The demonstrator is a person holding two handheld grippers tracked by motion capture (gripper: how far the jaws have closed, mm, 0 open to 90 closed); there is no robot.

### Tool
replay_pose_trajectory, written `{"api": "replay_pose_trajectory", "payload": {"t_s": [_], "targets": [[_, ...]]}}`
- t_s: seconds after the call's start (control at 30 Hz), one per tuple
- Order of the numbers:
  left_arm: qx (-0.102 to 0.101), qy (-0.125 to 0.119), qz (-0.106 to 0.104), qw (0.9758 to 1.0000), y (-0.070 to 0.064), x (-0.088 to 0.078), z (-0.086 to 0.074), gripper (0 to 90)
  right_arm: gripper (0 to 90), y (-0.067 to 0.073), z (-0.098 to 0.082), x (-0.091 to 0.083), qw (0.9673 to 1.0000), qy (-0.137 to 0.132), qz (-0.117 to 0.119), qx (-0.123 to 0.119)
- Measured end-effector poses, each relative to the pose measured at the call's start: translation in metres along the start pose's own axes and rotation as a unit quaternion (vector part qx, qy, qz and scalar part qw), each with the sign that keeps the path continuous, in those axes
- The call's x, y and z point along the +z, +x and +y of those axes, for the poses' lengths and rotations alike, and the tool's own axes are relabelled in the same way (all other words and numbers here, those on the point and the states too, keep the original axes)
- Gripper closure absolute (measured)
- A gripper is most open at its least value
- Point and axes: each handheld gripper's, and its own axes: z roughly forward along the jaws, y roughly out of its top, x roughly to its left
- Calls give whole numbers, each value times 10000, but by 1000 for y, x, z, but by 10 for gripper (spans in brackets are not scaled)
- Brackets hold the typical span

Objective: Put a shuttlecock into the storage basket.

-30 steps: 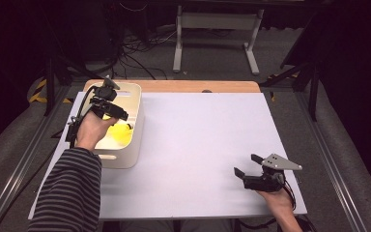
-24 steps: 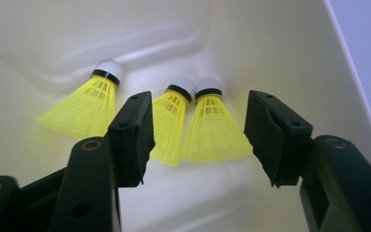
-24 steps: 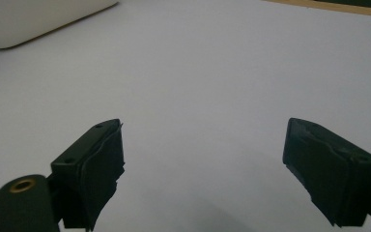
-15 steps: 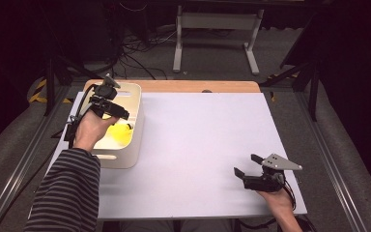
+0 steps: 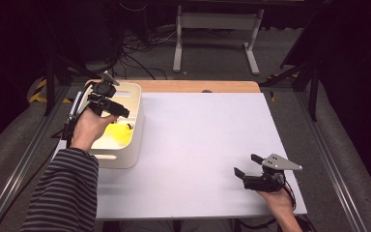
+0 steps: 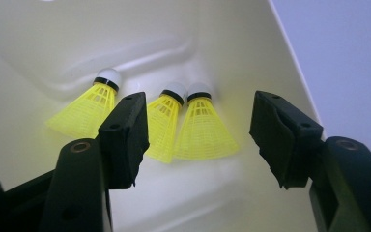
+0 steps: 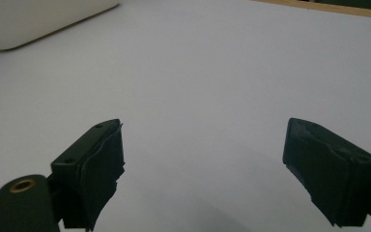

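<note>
Three yellow plastic shuttlecocks (image 6: 193,126) lie side by side on the floor of the cream plastic bin (image 5: 131,126) at the left of the white surface (image 5: 203,145). The left hand-held gripper (image 6: 200,133) hangs above them; its jaws have just been opening and now stand spread, pinching nothing. The bin's wall stands close at one side. The right hand-held gripper (image 5: 249,166), well apart, is spread over bare surface.

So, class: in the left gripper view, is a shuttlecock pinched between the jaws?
No: the left gripper is open above three yellow shuttlecocks lying in the bin.
</note>
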Motion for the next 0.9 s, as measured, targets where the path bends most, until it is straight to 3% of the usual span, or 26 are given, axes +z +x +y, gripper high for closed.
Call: {"api": "replay_pose_trajectory", "payload": {"t_s": [0.9], "targets": [[298,-207,-144,9992,-27,-11,9,395,148,1,0,0,10000,-8,-1,-9]]}}
